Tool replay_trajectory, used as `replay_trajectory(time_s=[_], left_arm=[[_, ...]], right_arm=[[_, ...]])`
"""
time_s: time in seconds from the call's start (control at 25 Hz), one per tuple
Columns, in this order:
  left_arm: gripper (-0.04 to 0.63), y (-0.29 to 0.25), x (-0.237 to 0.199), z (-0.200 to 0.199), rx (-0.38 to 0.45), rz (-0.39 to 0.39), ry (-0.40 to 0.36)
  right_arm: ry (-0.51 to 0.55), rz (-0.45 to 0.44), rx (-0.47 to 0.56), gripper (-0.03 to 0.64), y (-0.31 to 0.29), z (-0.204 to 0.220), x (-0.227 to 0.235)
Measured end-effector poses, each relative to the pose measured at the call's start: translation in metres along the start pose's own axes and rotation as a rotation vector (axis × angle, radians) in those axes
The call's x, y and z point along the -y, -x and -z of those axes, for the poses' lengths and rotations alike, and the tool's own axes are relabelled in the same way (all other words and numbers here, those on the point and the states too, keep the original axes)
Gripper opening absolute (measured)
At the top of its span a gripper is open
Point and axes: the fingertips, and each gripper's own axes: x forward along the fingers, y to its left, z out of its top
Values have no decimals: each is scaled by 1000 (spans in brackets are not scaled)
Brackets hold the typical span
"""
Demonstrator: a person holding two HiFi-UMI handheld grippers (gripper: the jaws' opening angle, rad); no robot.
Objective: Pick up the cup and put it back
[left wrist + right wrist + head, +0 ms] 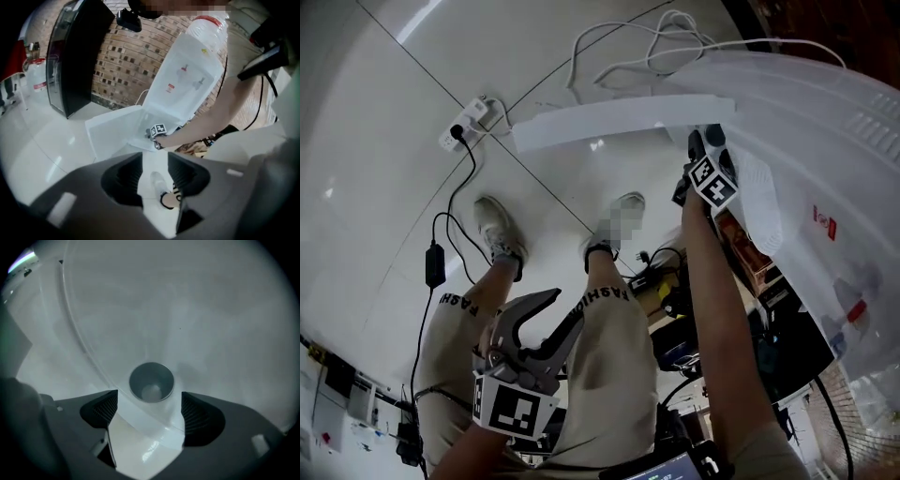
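A pale cup [151,382] stands mouth-up inside a white compartment, seen from above in the right gripper view. My right gripper [149,401] is open, its pads on either side just short of the cup and not touching it. A white ledge lies between the jaws. In the head view the right gripper [703,150] reaches into the white water dispenser [825,141] past its opened door [619,120]; the cup is hidden there. My left gripper [565,305] hangs open and empty over the person's thigh. In its own view the left gripper [154,164] frames a shoe on the floor.
A power strip [469,122], loose white cables [656,37] and a black adapter [434,264] lie on the white floor. Boxes and clutter [750,253] sit beside the dispenser. A black cabinet [75,51] stands against a brick wall [126,61].
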Motion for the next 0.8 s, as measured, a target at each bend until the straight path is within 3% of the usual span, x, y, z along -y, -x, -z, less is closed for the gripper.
replay_trajectory(time_s=[0.12, 0.36, 0.48, 0.8], left_arm=[[155, -14, -4, 1, -16, 0, -2], [155, -18, -4, -14, -1, 32, 31], [156, -15, -12, -12, 4, 12, 44], [155, -14, -24, -15, 2, -25, 35]], right_arm=[[26, -4, 1, 454, -20, -6, 2], [108, 16, -8, 454, -34, -16, 5], [88, 37, -9, 397, -36, -29, 4], [129, -8, -31, 390, -29, -34, -14]])
